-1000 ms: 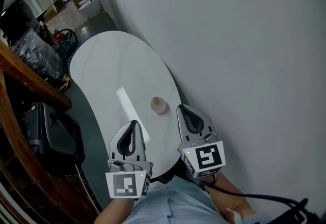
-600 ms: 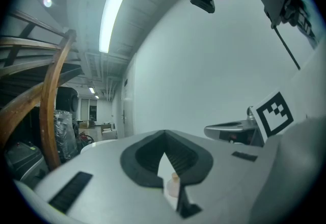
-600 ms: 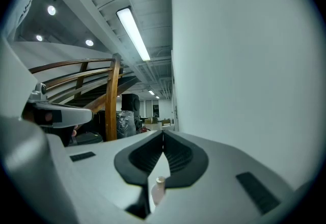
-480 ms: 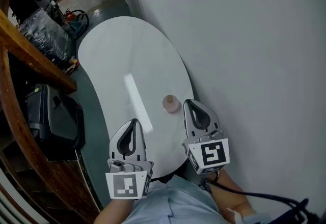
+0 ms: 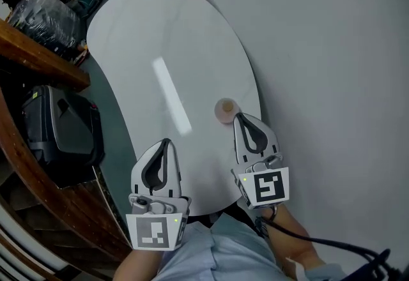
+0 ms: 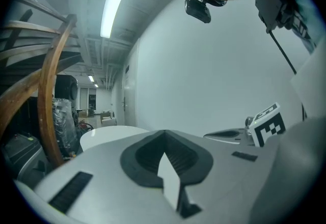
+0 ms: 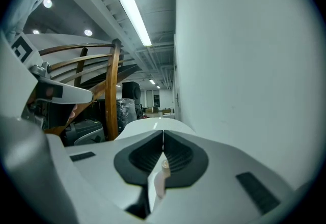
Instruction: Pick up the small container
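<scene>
Count first: one small container, one white oval counter, two tools, and one marker cube on each. The container, pale pink and round from above, stands on the counter close to the edge that runs along the grey wall. It sits just past the tip of my right tool; I cannot tell whether the two touch. My left tool hangs over the counter's near end, well apart from the container. Both tools are clenched on nothing, and in each gripper view the jaws meet in a thin line. Left of the counter I count one black case on the floor and one curved wooden rail

Only the head view shows both tools and the container's top together. The left gripper view misses the container, yet it catches the right tool's marker cube and one long ceiling light. The right gripper view shows the container as a pale sliver in the slot beneath its closed jaws, with my left tool off to its left side
</scene>
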